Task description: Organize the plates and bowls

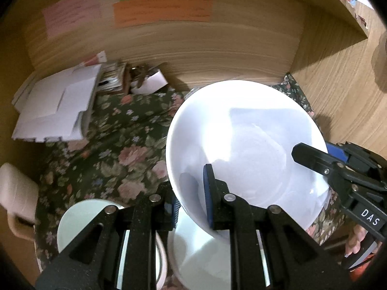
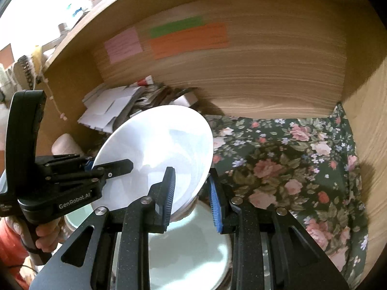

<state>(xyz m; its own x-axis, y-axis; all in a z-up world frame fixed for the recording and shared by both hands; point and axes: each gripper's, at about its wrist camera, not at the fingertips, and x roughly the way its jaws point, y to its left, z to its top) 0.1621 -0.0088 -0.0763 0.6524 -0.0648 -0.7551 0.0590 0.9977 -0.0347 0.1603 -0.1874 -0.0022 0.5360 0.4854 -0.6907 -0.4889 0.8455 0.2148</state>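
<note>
Two grippers on one tilted bowl (image 1: 244,145) | left fingers (image 1: 208,193) pinch its left rim | right fingers (image 2: 170,193) straddle its right rim, pinched or not unclear | plate (image 2: 188,249) directly below bowl

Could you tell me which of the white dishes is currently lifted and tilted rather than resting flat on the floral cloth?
The large white bowl, gripped at opposite rims by both grippers; the other dishes sit below it.

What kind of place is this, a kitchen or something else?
Probably the inside of a wooden household cupboard or shelf: wood panels close in the back and sides, a floral cloth lines the bottom, and papers are stored beside the white bowl.
</note>
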